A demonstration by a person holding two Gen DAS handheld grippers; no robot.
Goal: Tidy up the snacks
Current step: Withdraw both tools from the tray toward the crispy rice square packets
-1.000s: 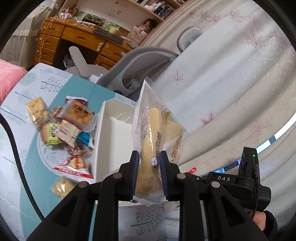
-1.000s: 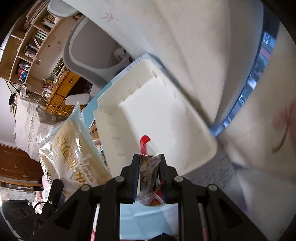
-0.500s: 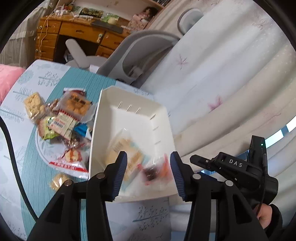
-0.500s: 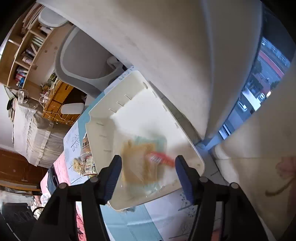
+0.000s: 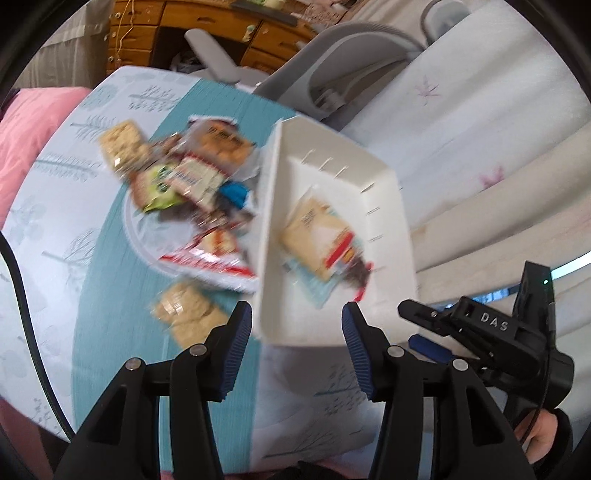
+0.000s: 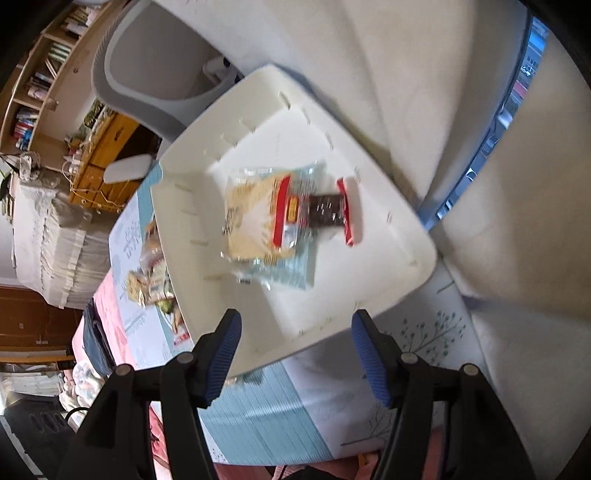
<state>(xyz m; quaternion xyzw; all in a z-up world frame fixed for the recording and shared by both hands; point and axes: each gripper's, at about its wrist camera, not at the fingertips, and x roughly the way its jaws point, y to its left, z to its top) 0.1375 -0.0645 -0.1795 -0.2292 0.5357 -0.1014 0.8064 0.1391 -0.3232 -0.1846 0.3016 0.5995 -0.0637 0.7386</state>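
A white bin (image 5: 384,295) (image 6: 391,273) stands on the table by the curtain. Inside it lie a pale cracker packet (image 5: 310,232) (image 6: 251,218) and a small dark snack with red ends (image 5: 351,258) (image 6: 328,210), partly on top of the packet. My left gripper (image 5: 297,328) is open and empty, above the bin's near edge. My right gripper (image 6: 295,339) is open and empty, also above the bin's near edge; its body shows in the left wrist view (image 5: 491,332). A pile of wrapped snacks (image 5: 192,177) lies on a plate left of the bin.
A loose cracker packet (image 5: 184,310) lies on the teal tablecloth (image 5: 110,295) near the left fingers. A grey office chair (image 5: 343,48) and a wooden desk (image 5: 207,18) stand beyond the table. White curtains (image 5: 480,129) hang right of the bin.
Both grippers opened and dropped their snacks: the cracker packet and the dark red-ended snack now lie in the bin. Both grippers have pulled back toward the bin's near edge.
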